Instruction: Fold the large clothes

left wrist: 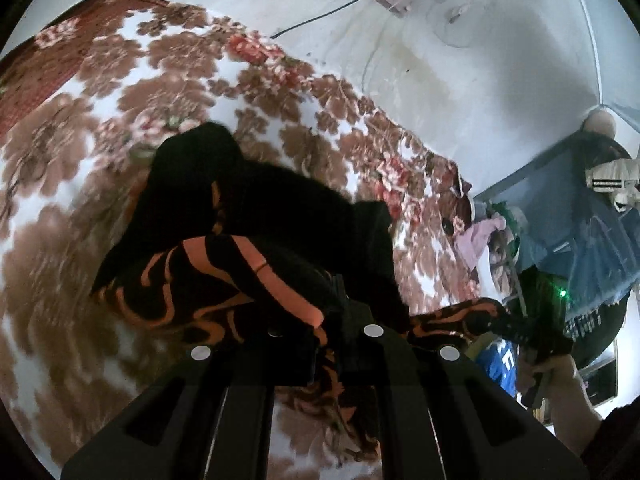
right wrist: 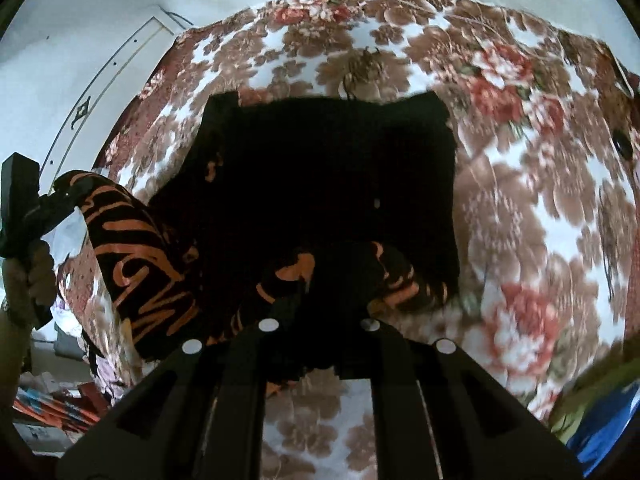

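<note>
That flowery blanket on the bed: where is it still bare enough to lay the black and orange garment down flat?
The blanket is bare to the right of the garment and beyond its far edge, toward the wall. In the left wrist view, the stretch left of the garment is also bare. It is crowded at the bedside clutter and where both claws, left and right, pinch the cloth.

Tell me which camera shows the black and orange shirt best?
The right wrist view. There the shirt spreads wide across the middle, its black body laid over the flowery blanket. The left wrist view shows the shirt bunched and sideways, mostly the orange-striped part.
</note>
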`<action>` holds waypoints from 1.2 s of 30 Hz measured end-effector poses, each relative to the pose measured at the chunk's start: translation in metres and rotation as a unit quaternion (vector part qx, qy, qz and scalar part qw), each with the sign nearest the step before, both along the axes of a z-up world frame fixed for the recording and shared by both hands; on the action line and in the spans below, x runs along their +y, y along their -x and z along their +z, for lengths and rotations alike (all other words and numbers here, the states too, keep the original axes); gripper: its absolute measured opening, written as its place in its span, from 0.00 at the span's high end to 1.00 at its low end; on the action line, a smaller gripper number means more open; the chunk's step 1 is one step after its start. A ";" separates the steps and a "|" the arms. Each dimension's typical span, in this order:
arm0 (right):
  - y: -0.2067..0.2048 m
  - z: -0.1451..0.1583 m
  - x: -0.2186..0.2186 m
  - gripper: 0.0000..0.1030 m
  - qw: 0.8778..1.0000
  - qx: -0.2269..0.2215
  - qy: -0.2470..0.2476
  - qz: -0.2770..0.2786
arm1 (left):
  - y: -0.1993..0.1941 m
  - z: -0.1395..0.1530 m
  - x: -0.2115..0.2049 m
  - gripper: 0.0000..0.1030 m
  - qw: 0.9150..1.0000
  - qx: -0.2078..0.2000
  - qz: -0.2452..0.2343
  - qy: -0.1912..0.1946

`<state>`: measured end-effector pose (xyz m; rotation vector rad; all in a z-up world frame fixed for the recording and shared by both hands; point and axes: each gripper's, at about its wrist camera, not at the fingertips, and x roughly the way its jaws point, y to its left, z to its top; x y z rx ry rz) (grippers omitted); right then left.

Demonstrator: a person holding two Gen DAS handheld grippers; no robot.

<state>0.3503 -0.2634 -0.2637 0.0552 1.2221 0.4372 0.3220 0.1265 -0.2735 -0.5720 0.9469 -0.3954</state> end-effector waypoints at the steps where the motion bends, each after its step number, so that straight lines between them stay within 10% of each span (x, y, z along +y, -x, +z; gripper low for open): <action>1: -0.009 0.000 0.003 0.91 1.000 -0.004 0.000 -0.002 | -0.010 0.000 -0.003 0.95 1.000 -0.002 -0.002 0.000; 13: -0.149 -0.024 0.016 0.91 0.998 -0.027 0.020 -0.057 | -0.161 -0.010 -0.001 0.94 0.999 -0.007 -0.006 -0.036; 20: -0.252 -0.101 0.009 0.91 0.993 0.019 0.054 -0.101 | -0.257 -0.084 0.020 0.95 0.996 0.074 0.017 -0.051; 27: -0.275 -0.158 0.004 0.92 0.992 0.037 0.091 -0.083 | -0.282 -0.133 0.020 0.94 0.991 0.102 0.014 -0.080; 32: -0.303 -0.167 -0.013 0.90 0.992 0.076 0.032 -0.096 | -0.296 -0.157 0.012 0.91 0.982 0.125 0.016 -0.141; 35: -0.308 -0.143 -0.032 0.66 0.988 0.082 -0.005 -0.128 | -0.302 -0.154 0.014 0.90 0.980 0.143 0.027 -0.134; 36: -0.308 -0.135 -0.037 0.34 0.988 0.081 -0.013 -0.129 | -0.303 -0.151 0.017 0.90 0.980 0.149 0.028 -0.127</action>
